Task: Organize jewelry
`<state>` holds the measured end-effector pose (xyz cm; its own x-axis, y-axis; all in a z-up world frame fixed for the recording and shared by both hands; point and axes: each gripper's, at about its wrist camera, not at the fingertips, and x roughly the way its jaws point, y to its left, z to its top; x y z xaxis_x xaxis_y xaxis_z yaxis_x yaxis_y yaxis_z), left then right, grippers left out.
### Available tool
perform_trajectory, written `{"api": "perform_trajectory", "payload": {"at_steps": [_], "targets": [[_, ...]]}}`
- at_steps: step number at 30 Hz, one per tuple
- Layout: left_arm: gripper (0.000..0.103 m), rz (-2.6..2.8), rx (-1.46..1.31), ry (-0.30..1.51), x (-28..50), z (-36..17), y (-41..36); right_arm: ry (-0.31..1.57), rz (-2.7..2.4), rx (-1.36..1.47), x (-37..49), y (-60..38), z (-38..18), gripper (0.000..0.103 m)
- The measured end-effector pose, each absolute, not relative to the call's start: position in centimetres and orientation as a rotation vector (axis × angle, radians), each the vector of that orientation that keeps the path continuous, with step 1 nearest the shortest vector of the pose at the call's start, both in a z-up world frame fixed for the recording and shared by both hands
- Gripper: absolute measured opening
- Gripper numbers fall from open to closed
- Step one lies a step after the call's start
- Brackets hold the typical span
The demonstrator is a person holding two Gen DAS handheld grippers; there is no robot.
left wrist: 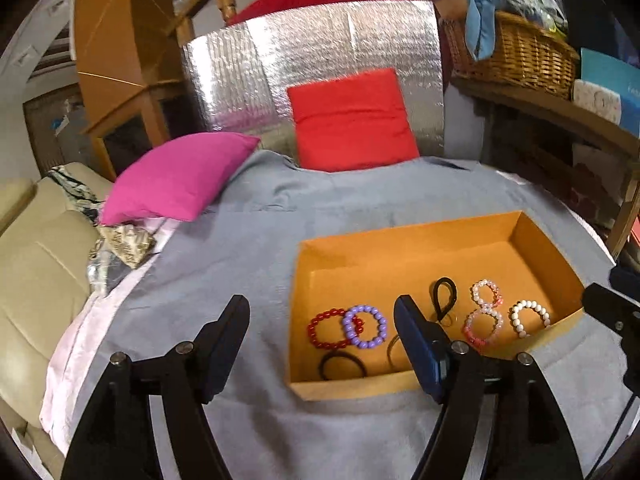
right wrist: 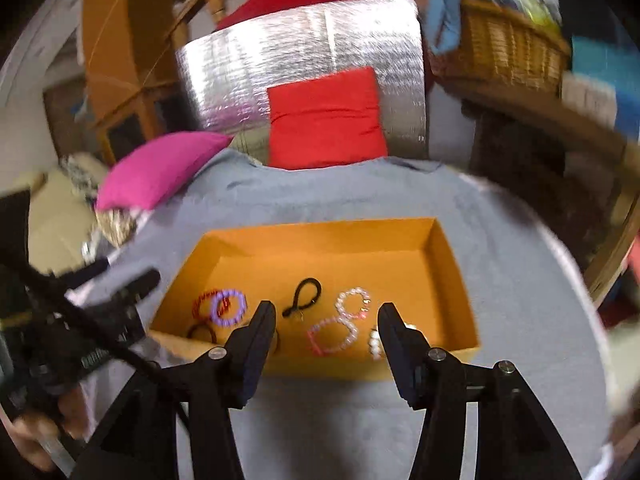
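Observation:
An open orange cardboard box [left wrist: 404,236] [right wrist: 320,232] lies on a grey cloth. Inside it are a red bead bracelet [left wrist: 320,334], a purple bead bracelet [left wrist: 365,327] [right wrist: 228,307], black hair ties [left wrist: 342,365], a black loop [left wrist: 443,298] [right wrist: 304,297], two pink bead bracelets [left wrist: 484,320] [right wrist: 340,330] and a white bead bracelet [left wrist: 530,317]. My left gripper [left wrist: 320,312] is open and empty, above the box's near left corner. My right gripper [right wrist: 327,316] is open and empty, above the box's near edge. The left gripper also shows in the right wrist view [right wrist: 120,292].
A pink cushion [left wrist: 180,178] lies at the cloth's left back. A red cushion [left wrist: 352,120] leans on a silver foil panel [left wrist: 312,64] behind. A wicker basket [left wrist: 516,52] sits on a wooden shelf at the right. A beige sofa [left wrist: 36,264] is at the left.

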<state>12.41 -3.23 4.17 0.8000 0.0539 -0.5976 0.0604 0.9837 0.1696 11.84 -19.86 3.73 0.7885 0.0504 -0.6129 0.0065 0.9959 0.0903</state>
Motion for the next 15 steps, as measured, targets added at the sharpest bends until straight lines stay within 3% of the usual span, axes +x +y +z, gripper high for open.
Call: {"api": "perform_trajectory", "payload": {"at_steps": [15], "targets": [[0.075,0.043,0.137,0.610,7.3,5.6,-1.5,0.656,-0.088,0.103,8.8,-19.1,5.4,0.059]]}}
